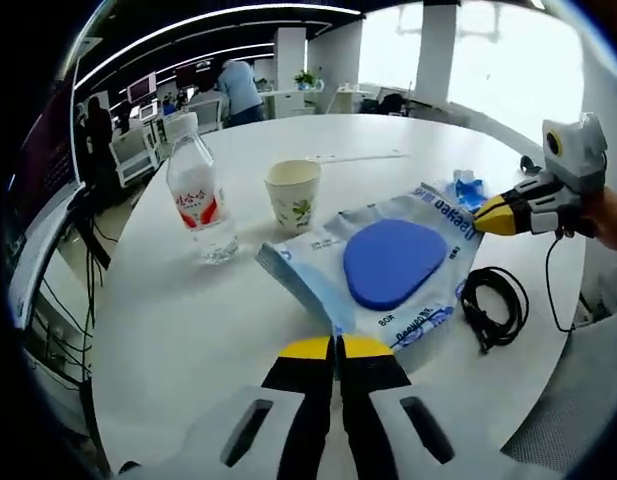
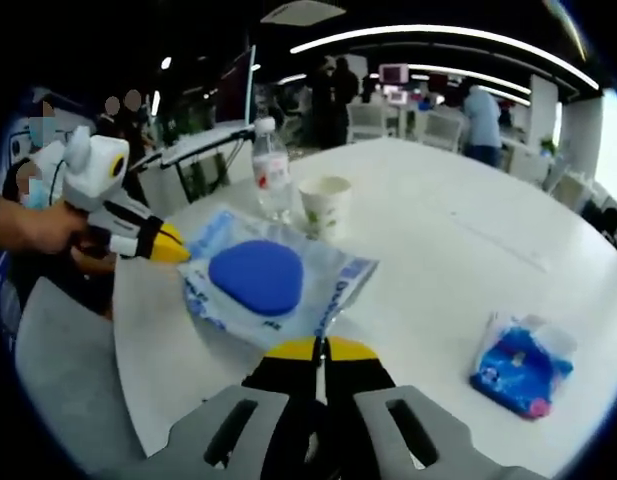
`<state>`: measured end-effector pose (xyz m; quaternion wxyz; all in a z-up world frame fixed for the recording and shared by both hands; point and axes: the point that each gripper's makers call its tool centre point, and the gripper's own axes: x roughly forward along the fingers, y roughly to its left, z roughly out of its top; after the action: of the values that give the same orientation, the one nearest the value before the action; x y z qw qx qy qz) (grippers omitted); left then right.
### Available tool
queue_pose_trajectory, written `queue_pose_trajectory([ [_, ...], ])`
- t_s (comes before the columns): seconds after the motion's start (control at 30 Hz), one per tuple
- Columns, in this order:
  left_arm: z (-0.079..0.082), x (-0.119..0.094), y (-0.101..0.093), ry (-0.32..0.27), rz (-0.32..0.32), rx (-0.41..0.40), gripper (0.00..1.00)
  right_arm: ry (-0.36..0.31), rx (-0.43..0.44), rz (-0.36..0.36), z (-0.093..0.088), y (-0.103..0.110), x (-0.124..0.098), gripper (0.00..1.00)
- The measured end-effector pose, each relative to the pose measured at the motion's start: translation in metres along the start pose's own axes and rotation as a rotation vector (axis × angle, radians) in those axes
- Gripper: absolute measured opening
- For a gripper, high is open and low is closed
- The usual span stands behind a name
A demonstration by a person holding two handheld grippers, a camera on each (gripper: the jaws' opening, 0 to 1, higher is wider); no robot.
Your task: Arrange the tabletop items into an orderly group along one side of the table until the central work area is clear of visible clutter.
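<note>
- Right, left gripper view first: my left gripper has its yellow tips pressed together at the near corner of the plastic bag holding the blue pad. It looks pinched on the bag's edge, though I can't be sure film is actually between the tips.
- Same view: the right gripper comes in from the right, tips closed at the bag's far edge, beside the small blue packet.
- Water bottle and paper cup stand upright, just beyond the bag; a coiled black cable lies near the table edge, right of the bag.
- Right gripper view: my right gripper is closed at the bag corner; the left gripper sits shut at the opposite edge.
- The bottle and cup are behind the bag; the blue packet lies well apart, to the right.
- Judgement: the step is shifting the bag toward the bottle and cup. To do it well I'd move both hands together, keep the bag low and flat, and stop short of the cup so nothing tips.
- Packet and cable remain to gather.
</note>
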<state>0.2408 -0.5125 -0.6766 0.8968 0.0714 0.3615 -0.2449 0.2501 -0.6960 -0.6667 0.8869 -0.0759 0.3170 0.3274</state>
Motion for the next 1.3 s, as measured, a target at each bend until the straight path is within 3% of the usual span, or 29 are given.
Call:
queue_pose_trajectory([
  [0.7,0.040,0.002,-0.023,-0.052,-0.028,0.083,0.00,-0.049,0.008,-0.071,0.004,-0.021,-0.036,0.00],
  [1.3,0.065,0.015,-0.048,-0.070,-0.077,0.135,0.00,-0.072,0.029,-0.135,0.000,-0.043,-0.062,0.00],
])
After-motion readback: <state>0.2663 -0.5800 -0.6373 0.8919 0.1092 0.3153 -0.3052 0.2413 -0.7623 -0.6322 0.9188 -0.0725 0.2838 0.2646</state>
